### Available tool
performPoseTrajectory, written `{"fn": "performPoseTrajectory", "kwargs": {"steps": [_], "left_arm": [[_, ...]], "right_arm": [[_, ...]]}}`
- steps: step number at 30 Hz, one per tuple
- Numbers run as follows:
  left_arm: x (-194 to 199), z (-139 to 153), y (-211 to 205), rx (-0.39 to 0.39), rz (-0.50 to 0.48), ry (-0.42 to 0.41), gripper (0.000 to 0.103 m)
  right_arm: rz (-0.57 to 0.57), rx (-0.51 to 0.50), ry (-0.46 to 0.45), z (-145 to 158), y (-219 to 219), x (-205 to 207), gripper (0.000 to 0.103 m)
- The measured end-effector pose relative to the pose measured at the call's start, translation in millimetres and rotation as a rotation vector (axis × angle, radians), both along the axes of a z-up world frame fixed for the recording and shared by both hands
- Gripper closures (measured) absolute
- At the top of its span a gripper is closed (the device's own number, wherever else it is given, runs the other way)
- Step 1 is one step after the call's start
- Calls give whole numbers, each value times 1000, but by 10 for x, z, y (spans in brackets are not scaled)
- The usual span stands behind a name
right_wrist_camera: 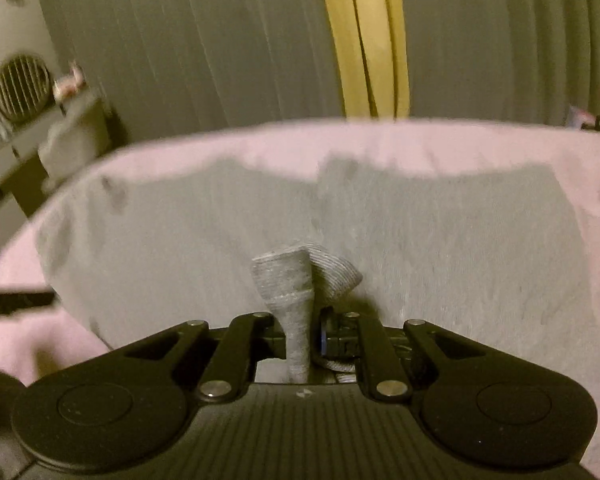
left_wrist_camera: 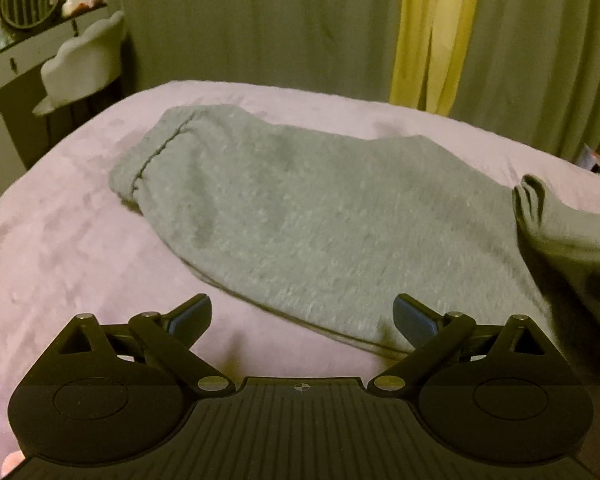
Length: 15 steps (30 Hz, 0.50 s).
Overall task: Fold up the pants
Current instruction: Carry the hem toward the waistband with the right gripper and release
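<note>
Sweatpants (left_wrist_camera: 300,216), grey, lie spread across the pink-covered bed (left_wrist_camera: 60,240), the cuffed hem toward its far left corner. Left hand-held gripper (left_wrist_camera: 302,318) hangs over the bed's near edge, jaws wide apart, nothing between them; the garment's near seam runs just beyond its right finger. Right hand-held gripper (right_wrist_camera: 300,336) is clamped on a ribbed cuff (right_wrist_camera: 288,276) of the sweatpants, which bunches up above the pinched fingers. Curtains (left_wrist_camera: 260,20) hang behind the bed.
</note>
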State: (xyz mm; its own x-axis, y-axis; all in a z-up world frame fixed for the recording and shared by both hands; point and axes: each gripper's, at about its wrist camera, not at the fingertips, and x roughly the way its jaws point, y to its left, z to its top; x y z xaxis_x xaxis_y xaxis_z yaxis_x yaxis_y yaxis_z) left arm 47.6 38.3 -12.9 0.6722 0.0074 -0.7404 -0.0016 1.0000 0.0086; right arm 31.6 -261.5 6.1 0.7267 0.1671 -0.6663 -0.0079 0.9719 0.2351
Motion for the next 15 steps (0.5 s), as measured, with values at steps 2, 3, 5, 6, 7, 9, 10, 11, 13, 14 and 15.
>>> {"fn": "performPoseTrajectory", "kwargs": {"steps": [2, 3, 5, 6, 7, 9, 10, 11, 13, 14, 15], "left_arm": [[-10, 9, 12, -8, 3, -4, 3], [-19, 16, 19, -12, 5, -7, 3], [-12, 20, 19, -15, 8, -4, 3], [-6, 20, 14, -15, 9, -1, 3], [-4, 16, 11, -12, 10, 2, 3], [-4, 19, 3, -6, 13, 6, 3], [-2, 20, 4, -6, 13, 6, 3], [1, 19, 5, -6, 13, 7, 3], [23, 7, 7, -5, 13, 18, 3], [33, -1, 8, -4, 12, 24, 3], [42, -9, 8, -3, 11, 30, 3]], "right_arm": [[-5, -1, -49, 23, 85, -24, 91], [3, 3, -49, -27, 132, -52, 91], [59, -8, 57, -246, 211, 23, 87], [86, -26, 150, -385, 214, 29, 85], [101, -37, 199, -486, 220, 38, 84], [112, -19, 160, -402, 156, -23, 82], [124, 28, 157, -314, 83, -20, 74], [131, 76, 146, -237, 14, -19, 59], [106, 163, 63, -45, -201, -99, 37], [74, 202, 21, 25, -330, -143, 30], [28, 264, -18, 80, -498, -195, 28]]}}
